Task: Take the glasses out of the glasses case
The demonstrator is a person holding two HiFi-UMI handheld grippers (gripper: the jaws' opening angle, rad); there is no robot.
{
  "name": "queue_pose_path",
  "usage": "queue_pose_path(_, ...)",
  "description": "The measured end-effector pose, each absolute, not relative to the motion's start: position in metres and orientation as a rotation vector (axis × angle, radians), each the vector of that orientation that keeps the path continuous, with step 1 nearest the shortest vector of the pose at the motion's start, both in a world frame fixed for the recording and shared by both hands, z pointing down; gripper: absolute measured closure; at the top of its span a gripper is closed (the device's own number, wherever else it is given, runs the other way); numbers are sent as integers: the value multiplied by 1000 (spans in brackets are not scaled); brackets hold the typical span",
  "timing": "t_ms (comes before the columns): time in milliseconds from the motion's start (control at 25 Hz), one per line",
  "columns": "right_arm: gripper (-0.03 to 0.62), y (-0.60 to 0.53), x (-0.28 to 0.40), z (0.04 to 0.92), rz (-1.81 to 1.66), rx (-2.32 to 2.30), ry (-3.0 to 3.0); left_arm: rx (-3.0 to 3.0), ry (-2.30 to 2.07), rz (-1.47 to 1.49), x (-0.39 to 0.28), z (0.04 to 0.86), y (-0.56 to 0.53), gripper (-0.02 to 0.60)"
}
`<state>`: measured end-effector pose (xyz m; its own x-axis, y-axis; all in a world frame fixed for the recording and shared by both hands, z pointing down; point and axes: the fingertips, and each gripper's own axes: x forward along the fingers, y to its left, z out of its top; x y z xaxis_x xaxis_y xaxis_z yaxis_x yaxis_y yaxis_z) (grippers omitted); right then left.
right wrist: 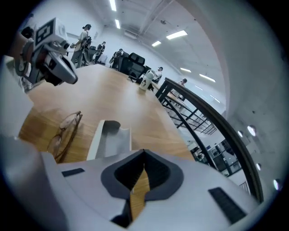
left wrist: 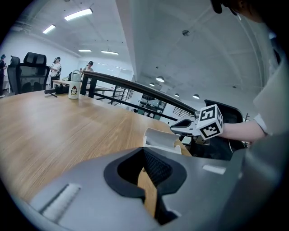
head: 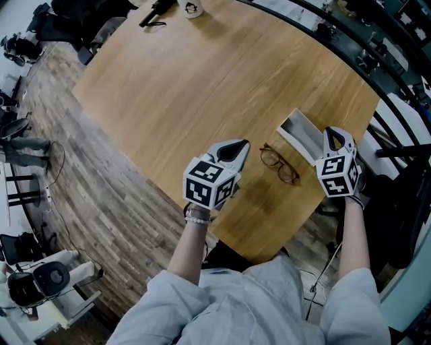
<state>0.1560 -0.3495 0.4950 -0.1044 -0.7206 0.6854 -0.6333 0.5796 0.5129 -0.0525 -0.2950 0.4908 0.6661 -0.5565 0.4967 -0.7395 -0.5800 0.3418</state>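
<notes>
Head view: glasses (head: 279, 164) out, flat on table (head: 202, 87) just beside empty case (head: 301, 135). Left gripper (head: 237, 149), right gripper (head: 333, 139): both closed on nothing. Task seemingly done; nothing left but withdrawing.

Top-down shot over a person's arms, pale grey sleeves (head: 175, 303) at the bottom. A wooden tabletop (head: 202, 87) w/ a curved edge fills the centre. The left tongs (head: 242, 144), w/ a black-and-white marker cube (head: 209, 183), hang over the tabletop near its front edge. The right tongs (head: 331, 133) have their tip at the near end of an open, pale glasses case (head: 300, 131); contact can't be told. Brown-rimmed glasses (head: 279, 164) lie on the wood btwn both tongs, just beside the case, outside it. At the far edge: a white mug (head: 192, 7) & a black object (head: 153, 13). The plank floor (head: 87, 189) shows at the picture's left, w/ an office chair (head: 40, 279).
</notes>
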Motion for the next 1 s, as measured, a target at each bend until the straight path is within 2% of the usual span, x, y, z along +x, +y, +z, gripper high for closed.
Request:
queue_pose_path(720, 592, -311, 116, 519, 15, 1051, -1909, 2362, -1018, 430, -59, 480, -286, 578)
queue_pose_path(1000, 592, -298, 107, 493, 38, 1163, -1967, 2388, -1025, 394, -65, 465, -276, 578)
